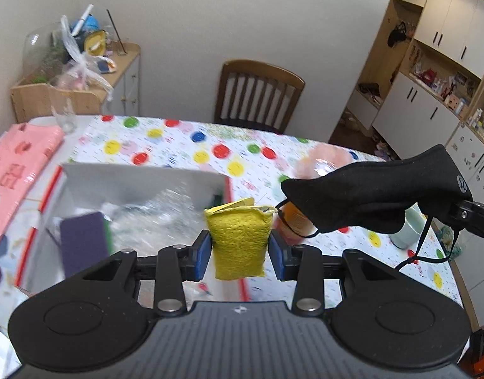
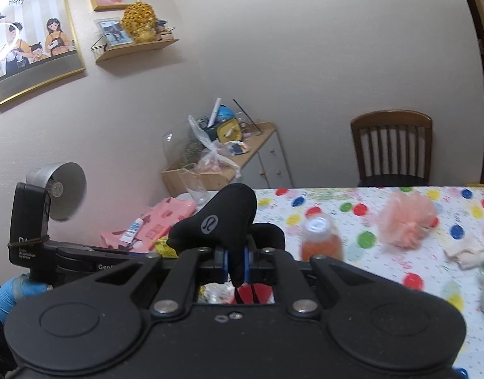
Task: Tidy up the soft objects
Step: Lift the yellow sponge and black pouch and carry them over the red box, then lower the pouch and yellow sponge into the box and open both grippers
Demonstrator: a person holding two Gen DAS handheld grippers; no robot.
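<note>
Left wrist view, left hand-held gripper (image 1: pixel 238 249) clamped on a yellow textured sponge (image 1: pixel 238 240) above an open white cardboard box (image 1: pixel 140 183) on the polka-dot table (image 1: pixel 178 145), right wrist view, right hand-held gripper (image 2: pixel 237 260) pinched nearly closed on a black fabric mask (image 2: pixel 223 221), peach mesh pouf (image 2: pixel 406 218) lying on the table beyond.

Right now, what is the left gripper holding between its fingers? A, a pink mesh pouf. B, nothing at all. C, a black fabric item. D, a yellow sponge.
D: in the left wrist view the left gripper has its blue pads closed on the yellow sponge, while the black fabric item is pinched in the right gripper.
</note>
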